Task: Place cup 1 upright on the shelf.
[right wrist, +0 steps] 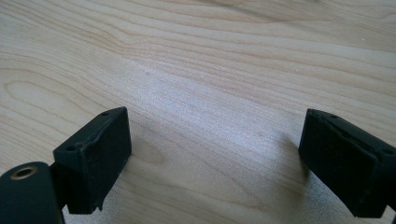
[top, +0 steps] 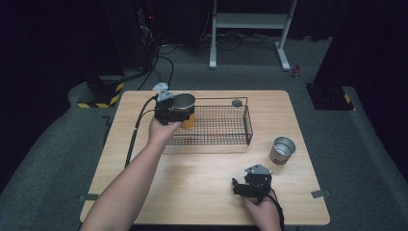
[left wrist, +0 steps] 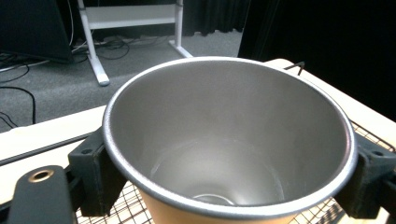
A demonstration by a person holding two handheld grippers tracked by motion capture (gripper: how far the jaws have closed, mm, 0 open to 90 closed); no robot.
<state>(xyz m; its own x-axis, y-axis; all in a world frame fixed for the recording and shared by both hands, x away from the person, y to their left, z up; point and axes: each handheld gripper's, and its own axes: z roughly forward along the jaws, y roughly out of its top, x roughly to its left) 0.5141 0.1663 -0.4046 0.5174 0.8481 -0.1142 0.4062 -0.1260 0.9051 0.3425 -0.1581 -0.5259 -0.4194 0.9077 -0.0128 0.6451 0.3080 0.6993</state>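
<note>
My left gripper is shut on an orange cup with a steel lining, held upright over the left end of the black wire basket. In the left gripper view the orange cup sits between both jaws, its mouth open and empty, with basket mesh below. A second steel cup stands on the table to the right of the basket. My right gripper rests low over the bare wood near the front edge; in the right gripper view the right gripper is open with nothing between its fingers.
A small dark round lid lies by the basket's far rim. The wooden table ends close behind the basket. A white stand and cables sit on the grey floor beyond.
</note>
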